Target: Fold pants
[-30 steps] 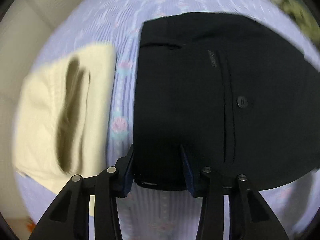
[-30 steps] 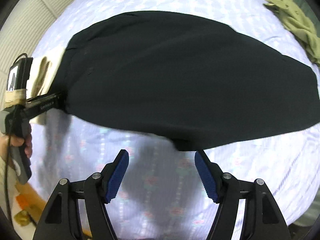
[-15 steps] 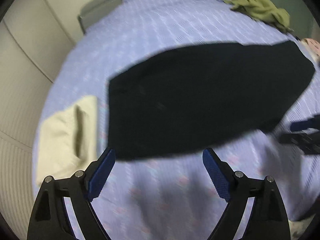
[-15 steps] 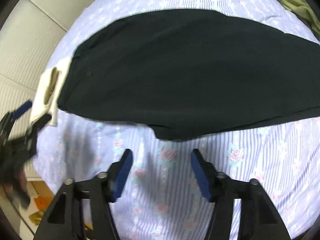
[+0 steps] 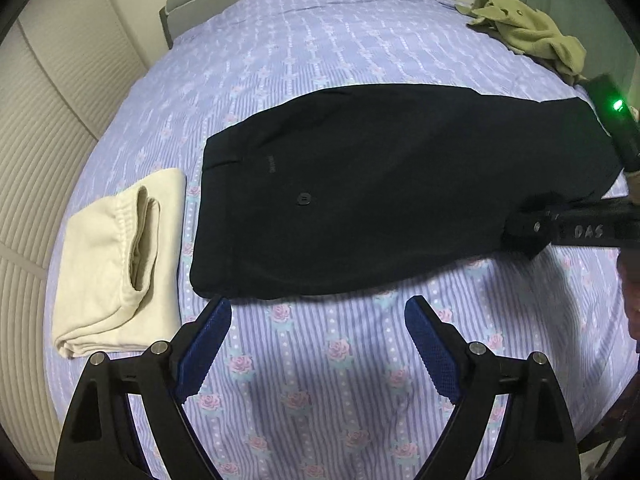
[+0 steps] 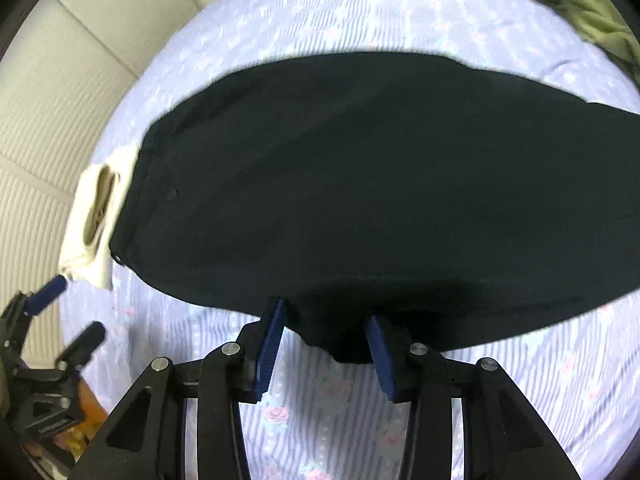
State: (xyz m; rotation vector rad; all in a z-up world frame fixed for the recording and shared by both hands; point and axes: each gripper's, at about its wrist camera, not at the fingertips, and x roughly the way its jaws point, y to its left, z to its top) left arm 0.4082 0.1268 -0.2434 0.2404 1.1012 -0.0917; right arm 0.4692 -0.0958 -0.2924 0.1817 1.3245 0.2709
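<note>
Black folded pants [image 5: 380, 184] flat on lilac rose-print bed sheet [image 5: 328, 380], cream folded garment [image 5: 120, 256] just beside their waistband, left gripper [image 5: 318, 344] jaws wide open, empty, near waist hem, right gripper [image 6: 326, 344] jaws partly open around their near edge, olive crumpled cloth [image 5: 528, 32] well beyond.

Bare floral bedsheet [image 5: 320, 360] lies open in front of the left hand-held gripper [image 5: 318, 328], up to the near edge of the black pants [image 5: 380, 188]. The folded cream garment [image 5: 120, 264] sits just left of the pants, narrowing that side. An olive garment [image 5: 528, 36] occupies the far right corner.
</note>
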